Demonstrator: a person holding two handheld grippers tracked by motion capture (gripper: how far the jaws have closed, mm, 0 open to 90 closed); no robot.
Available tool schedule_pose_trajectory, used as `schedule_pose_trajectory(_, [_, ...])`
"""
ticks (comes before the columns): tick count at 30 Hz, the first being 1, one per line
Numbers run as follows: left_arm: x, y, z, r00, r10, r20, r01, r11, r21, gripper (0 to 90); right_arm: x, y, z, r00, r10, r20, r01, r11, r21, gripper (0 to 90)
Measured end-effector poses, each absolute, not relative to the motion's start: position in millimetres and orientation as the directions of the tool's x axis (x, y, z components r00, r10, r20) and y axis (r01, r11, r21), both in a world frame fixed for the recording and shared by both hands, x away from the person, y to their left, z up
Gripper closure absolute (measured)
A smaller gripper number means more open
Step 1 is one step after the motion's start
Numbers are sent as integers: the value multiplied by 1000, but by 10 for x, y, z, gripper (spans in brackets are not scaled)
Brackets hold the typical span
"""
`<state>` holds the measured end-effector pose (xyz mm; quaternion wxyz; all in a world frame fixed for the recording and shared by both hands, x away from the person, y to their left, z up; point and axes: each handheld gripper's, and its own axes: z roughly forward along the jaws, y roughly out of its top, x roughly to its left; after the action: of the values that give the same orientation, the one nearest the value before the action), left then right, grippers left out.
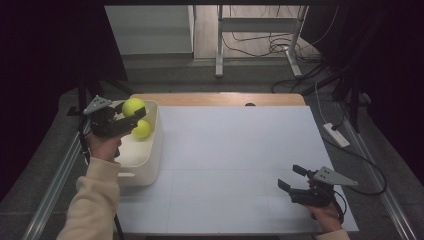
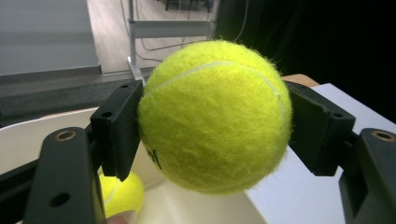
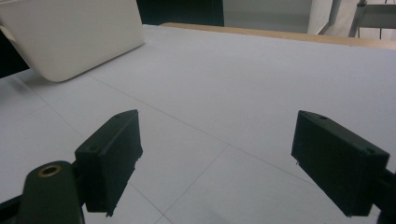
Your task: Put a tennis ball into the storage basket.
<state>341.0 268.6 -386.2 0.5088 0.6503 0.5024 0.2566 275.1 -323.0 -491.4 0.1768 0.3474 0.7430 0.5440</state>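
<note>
The left tool is clamped on a fuzzy yellow-green tennis ball, held just above the far end of the white rectangular plastic bin at the left edge of the counter; in the left gripper view the two black jaws press the ball at its widest part, one on each side, which looks like a sound hold. A second yellow-green tennis ball lies inside the bin, just below and nearer than the held one. Whether the held ball is going in or coming out cannot be told, so the safe course is to keep the squeeze even, move the ball straight up or down clear of the bin wall, and avoid knocking the ball beneath. The right tool rests low over the near right of the counter, jaws apart and holding nothing, well away from the bin.
</note>
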Motion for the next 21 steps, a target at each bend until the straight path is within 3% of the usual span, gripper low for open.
schedule_pose_trajectory(21, [3393,2920,-3865,281,949,-143,438,6,899,266,2753,-3221,-4916,-696,709,113,324,169,931,161])
